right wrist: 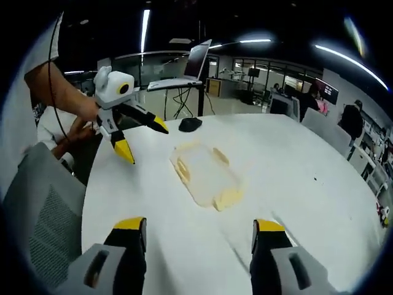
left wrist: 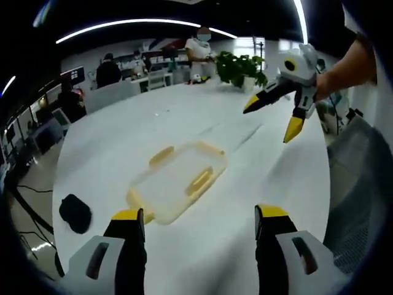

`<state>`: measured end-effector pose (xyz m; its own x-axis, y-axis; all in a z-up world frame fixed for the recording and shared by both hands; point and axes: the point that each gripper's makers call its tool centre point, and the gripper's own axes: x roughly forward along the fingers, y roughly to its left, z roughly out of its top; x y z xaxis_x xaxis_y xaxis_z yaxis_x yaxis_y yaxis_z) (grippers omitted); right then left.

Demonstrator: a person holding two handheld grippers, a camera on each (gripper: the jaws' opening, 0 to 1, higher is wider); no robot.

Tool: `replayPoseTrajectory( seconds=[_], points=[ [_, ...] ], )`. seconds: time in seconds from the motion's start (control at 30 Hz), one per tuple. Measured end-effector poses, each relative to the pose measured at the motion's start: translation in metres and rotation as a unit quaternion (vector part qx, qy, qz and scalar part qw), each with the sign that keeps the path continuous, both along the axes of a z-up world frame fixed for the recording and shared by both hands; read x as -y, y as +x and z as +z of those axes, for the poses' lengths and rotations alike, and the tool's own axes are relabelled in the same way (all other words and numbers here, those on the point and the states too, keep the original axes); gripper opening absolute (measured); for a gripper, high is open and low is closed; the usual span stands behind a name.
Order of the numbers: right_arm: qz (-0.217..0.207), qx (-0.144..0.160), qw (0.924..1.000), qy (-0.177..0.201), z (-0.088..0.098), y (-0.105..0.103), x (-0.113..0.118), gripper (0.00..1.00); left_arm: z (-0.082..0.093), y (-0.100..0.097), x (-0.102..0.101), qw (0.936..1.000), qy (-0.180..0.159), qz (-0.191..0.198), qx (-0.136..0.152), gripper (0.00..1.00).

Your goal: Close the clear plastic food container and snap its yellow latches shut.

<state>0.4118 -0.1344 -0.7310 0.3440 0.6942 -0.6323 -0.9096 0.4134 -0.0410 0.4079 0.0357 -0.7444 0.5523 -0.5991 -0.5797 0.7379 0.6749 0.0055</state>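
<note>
container: clear food container [left wrist: 178, 181] sits flat mid-table [left wrist: 123, 135], lid looks on, yellow latches [left wrist: 199, 181] probably not snapped yet

left gripper [left wrist: 199, 224]: jaws wide apart, empty, hovering short of it, lined up

right gripper [right wrist: 199, 236]: also spread, holding nothing, well back

guess: both ready to press down

We read both cams as hand-held above a white table [left wrist: 184, 110], angled down, mid-range from centre. Left gripper view: looks across the table twd an office bkgd at frame top; own jaws rise from bottom edge; right gripper [left wrist: 274, 116] enters upper right. Right gripper view: faces roughly the opposite way; left gripper [right wrist: 142, 138] sits upper left. Shared ground: the tabletop, the clear container [left wrist: 177, 180] [right wrist: 206, 174] near frame centre in each, and a small black object [left wrist: 75, 212] [right wrist: 190, 124], lower left vs upper centre.
</note>
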Motion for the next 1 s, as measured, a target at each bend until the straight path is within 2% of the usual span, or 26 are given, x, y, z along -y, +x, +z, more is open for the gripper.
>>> replayPoseTrajectory(
  seconds=[0.27, 0.5, 0.8, 1.0],
  points=[
    [0.014, -0.003, 0.9999, -0.004, -0.005, 0.01, -0.006, 0.67, 0.0, 0.011, -0.008, 1.0, 0.003, 0.001, 0.004, 0.69],
    [0.014, -0.006, 0.9999, -0.003, -0.009, 0.018, -0.005, 0.65, -0.009, 0.018, -0.013, 0.9997, 0.023, -0.009, 0.001, 0.68],
    [0.036, 0.0, 0.9992, -0.015, -0.012, 0.026, -0.011, 0.63, -0.018, 0.019, -0.016, 0.9989, 0.038, -0.028, -0.007, 0.67],
    [0.052, 0.008, 0.9984, -0.022, -0.014, 0.031, -0.016, 0.62, -0.016, 0.028, -0.017, 0.9992, 0.028, -0.027, -0.009, 0.66]
  ],
)
